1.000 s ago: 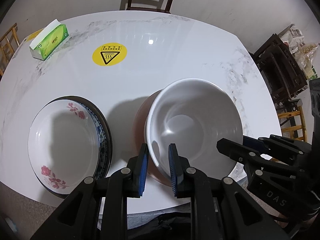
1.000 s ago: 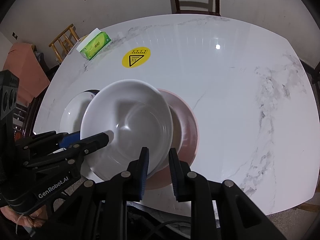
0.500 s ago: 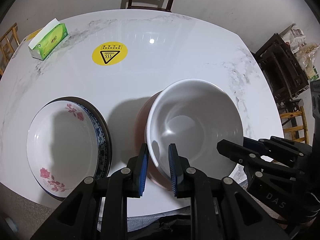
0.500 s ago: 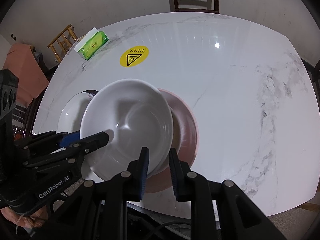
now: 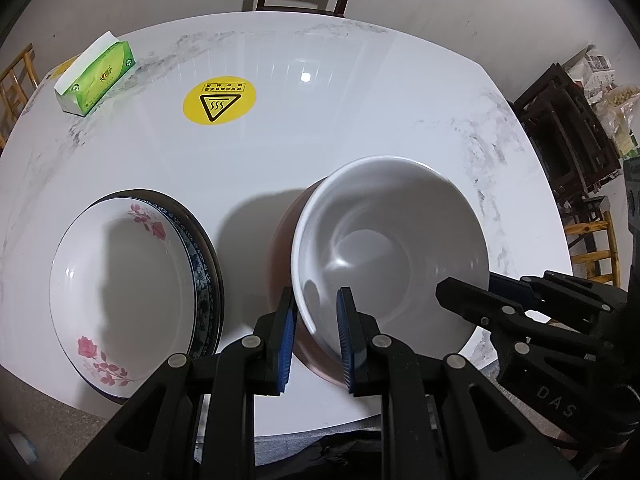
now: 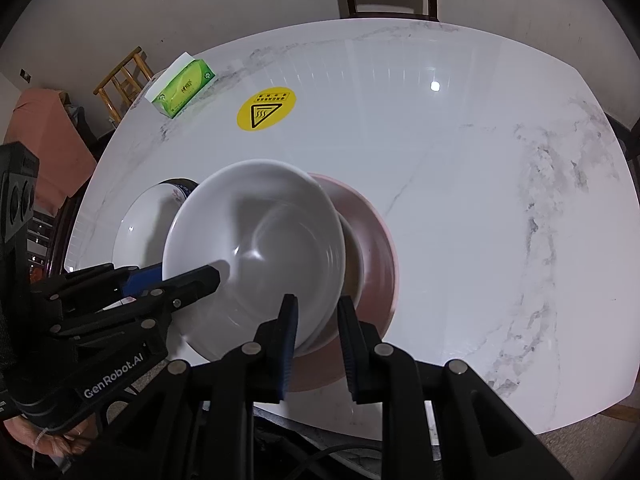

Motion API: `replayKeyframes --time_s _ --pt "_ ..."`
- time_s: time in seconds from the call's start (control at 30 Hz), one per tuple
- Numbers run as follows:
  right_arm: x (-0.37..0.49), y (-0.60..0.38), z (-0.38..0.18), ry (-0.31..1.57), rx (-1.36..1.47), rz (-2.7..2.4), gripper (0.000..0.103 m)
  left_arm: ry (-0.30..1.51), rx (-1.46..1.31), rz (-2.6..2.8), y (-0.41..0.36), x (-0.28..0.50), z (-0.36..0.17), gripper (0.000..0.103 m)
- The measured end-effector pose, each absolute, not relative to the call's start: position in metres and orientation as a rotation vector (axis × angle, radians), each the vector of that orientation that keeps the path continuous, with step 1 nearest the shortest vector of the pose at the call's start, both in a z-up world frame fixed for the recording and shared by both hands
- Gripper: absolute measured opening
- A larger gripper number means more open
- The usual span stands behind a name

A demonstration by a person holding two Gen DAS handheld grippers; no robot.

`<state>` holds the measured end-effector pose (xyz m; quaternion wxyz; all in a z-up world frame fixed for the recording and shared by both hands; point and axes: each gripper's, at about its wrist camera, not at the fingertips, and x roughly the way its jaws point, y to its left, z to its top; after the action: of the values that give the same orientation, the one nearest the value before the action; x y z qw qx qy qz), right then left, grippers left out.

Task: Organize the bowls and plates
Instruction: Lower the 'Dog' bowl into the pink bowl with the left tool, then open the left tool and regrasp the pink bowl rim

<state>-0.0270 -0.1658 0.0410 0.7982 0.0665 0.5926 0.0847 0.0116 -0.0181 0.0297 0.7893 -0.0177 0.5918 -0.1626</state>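
Both grippers grip the same plain white bowl (image 5: 390, 248) by its near rim, one at each side. The left gripper (image 5: 316, 312) has its blue-padded jaws nearly closed across the rim's left part, one pad outside the wall and one inside; the right gripper (image 6: 316, 316) pinches the rim's right part the same way, jaws drawn narrow. The bowl sits tilted over a pink plate (image 6: 376, 240) near the front edge of the white marble table (image 6: 460, 168) (whether it touches the plate cannot be told). To its left lies a rose-patterned bowl (image 5: 120, 280) nested in a blue-patterned plate (image 5: 202, 268). Farther back are a round yellow warning sticker (image 5: 219, 101) and a green tissue box (image 5: 96, 78).
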Motion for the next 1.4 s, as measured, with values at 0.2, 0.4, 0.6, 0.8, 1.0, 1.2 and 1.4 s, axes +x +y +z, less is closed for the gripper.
replayKeyframes --time_s 0.2,0.4,0.6,0.8,1.0,1.2,1.4 --pt "-0.026 -0.166 0.039 1.275 0.144 0.18 0.021 1.273 -0.035 -0.349 -0.019 0.013 0.029 0.016" --pt "-0.025 -0.167 0.034 1.283 0.145 0.181 0.021 1.28 -0.029 -0.349 -0.022 0.013 0.027 0.016" --pt "-0.024 -0.166 0.032 1.285 0.154 0.18 0.021 1.288 -0.033 -0.352 -0.022 0.013 0.023 0.018" --pt "-0.022 -0.166 0.029 1.29 0.144 0.177 0.023 1.29 -0.021 -0.356 -0.023 0.013 0.02 0.019" --pt "-0.023 -0.167 0.026 1.298 0.144 0.175 0.023 1.29 -0.019 -0.36 -0.023 0.013 0.02 0.019" --pt "-0.023 -0.165 0.025 1.297 0.14 0.166 0.023 1.292 -0.022 -0.369 -0.022 0.014 0.02 0.022" --pt "-0.022 -0.165 0.024 1.3 0.149 0.16 0.024 1.29 -0.019 -0.375 -0.023 0.014 0.019 0.024"
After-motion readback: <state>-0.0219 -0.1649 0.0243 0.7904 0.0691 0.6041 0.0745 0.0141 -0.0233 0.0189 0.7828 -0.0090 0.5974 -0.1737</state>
